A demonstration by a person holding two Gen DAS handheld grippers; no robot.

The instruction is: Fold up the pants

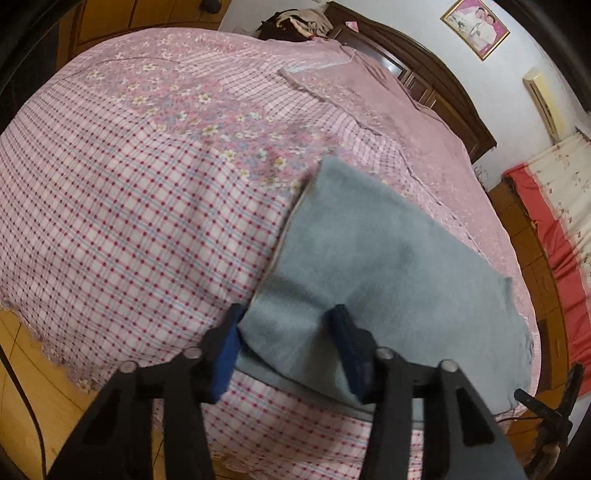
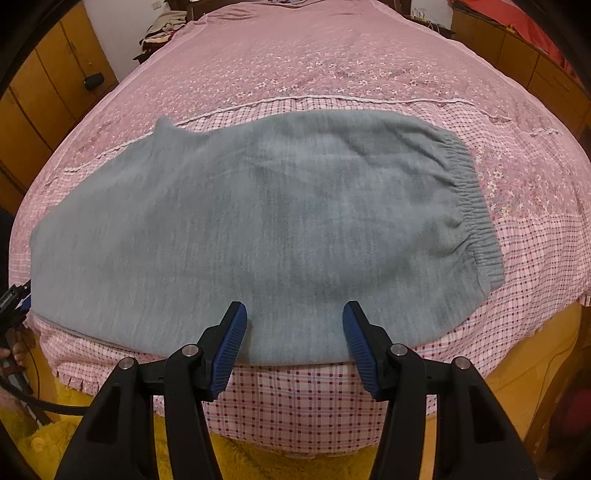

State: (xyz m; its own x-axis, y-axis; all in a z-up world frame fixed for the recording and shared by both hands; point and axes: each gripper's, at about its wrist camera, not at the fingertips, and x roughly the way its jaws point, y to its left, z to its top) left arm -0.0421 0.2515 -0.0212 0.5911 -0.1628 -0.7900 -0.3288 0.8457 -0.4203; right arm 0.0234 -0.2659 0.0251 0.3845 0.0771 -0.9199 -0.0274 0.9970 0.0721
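Observation:
Grey pants (image 2: 266, 221) lie flat across the near part of the bed, legs laid one on the other, elastic waistband (image 2: 469, 206) to the right. My right gripper (image 2: 293, 314) hangs open just over the pants' near edge, mid-length, holding nothing. In the left wrist view the pants' (image 1: 369, 251) leg end runs between the fingers of my left gripper (image 1: 288, 319). One blue pad sits at the cloth's edge and the other rests on top. The jaws stand apart and the cloth between them is not bunched. The left gripper (image 2: 14, 295) shows at the far left of the right wrist view.
The bed carries a pink checked and floral sheet (image 1: 129, 221). A dark wooden headboard (image 1: 424, 62) and a pile of clothes (image 1: 299, 20) stand at its far end. Wooden cabinets (image 2: 48, 85) line one side. A yellow rug (image 2: 258, 461) covers the floor below the bed's near edge.

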